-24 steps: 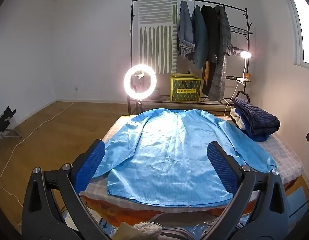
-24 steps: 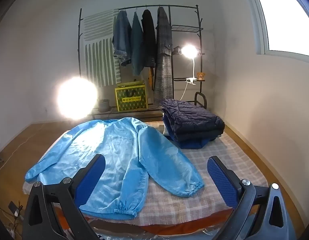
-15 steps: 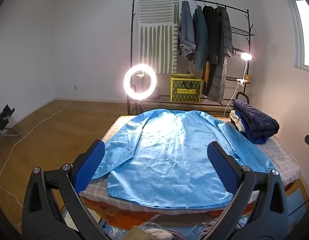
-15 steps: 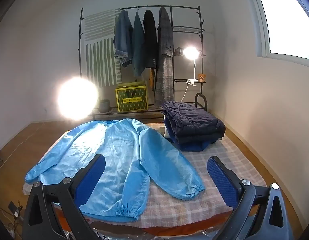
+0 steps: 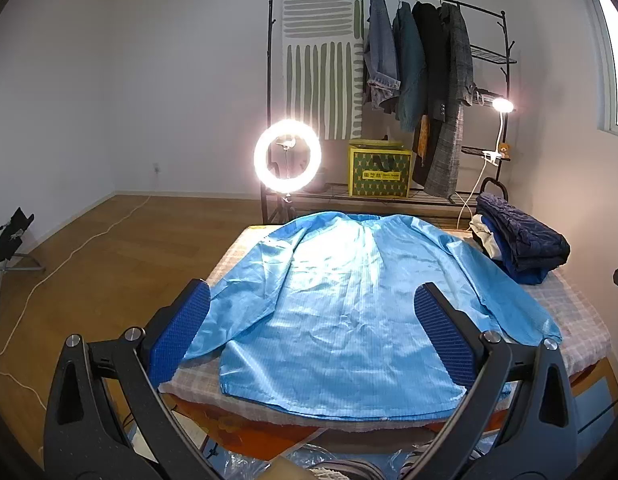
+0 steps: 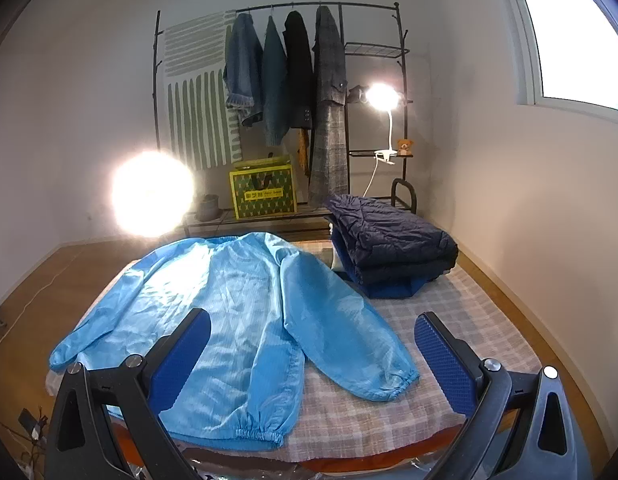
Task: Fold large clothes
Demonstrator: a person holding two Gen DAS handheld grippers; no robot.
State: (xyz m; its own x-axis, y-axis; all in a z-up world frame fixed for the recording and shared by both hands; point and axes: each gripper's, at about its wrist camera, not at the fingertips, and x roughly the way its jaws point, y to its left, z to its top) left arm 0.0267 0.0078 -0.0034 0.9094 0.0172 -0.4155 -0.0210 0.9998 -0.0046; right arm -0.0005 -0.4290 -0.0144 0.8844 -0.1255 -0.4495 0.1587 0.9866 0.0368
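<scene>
L gripper (image 5: 311, 330) and R gripper (image 6: 313, 354) both hung w/ jaws spread wide, nothing between the blue pads, above the near edge of the table (image 6: 461, 344). Light-blue jacket (image 5: 341, 308) lay flat on the checked cloth, hem toward the grippers, sleeves angled out to both sides. Folded dark clothes stack (image 6: 389, 248) sat at far right, beside one sleeve. Beyond: ring light (image 5: 287, 156), garment rack (image 5: 393, 80).

Light blue jacket (image 5: 349, 300), spread flat, sleeves out, on checked table (image 5: 581, 312). Folded dark garments (image 5: 521, 244), stacked far right on table. Left tool (image 5: 311, 332), near, jaws wide apart, holding nothing. Lit ring light (image 5: 287, 156) and clothes rack (image 5: 409, 80), far wall.
</scene>
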